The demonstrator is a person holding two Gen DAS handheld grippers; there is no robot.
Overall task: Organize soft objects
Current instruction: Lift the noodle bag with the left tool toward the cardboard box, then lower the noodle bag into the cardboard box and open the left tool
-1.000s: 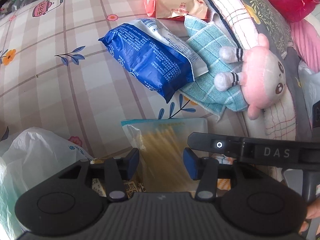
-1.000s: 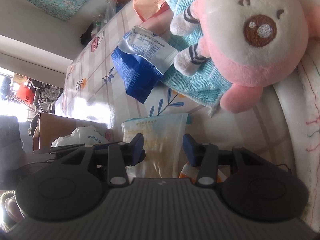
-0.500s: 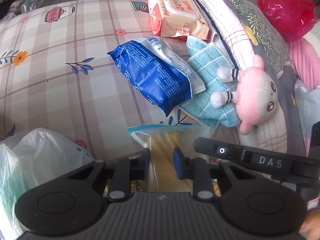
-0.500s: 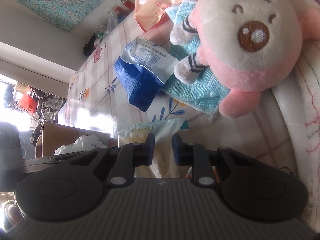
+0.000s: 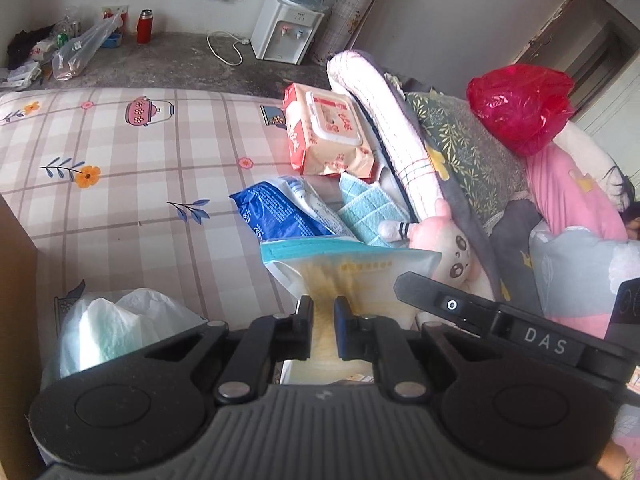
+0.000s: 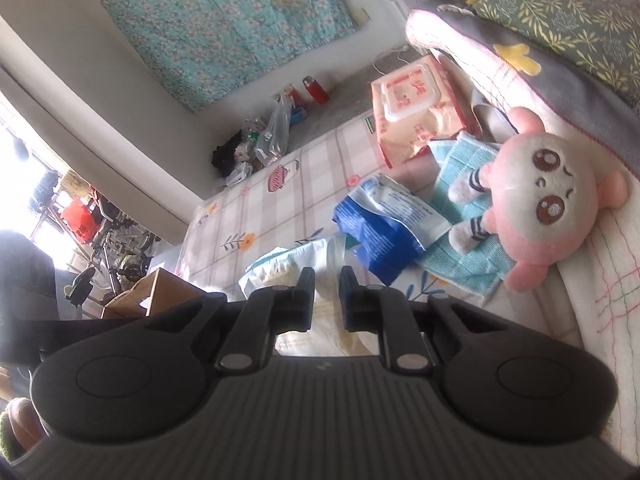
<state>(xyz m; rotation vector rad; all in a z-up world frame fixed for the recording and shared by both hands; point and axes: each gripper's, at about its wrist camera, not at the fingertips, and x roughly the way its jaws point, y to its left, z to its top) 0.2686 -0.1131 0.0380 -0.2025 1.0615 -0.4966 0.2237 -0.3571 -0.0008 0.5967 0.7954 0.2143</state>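
Both the left gripper and right gripper have just closed their jaws on one pouch, pinched between them; uneven pulls might tear or slip the thin film.

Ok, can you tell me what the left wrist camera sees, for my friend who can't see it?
The left tongs are pinched shut on a pale yellow bag above a checked bedcover. Behind lie a blue packet, a wet-wipes pack, a teal cloth and a pink plush toy.
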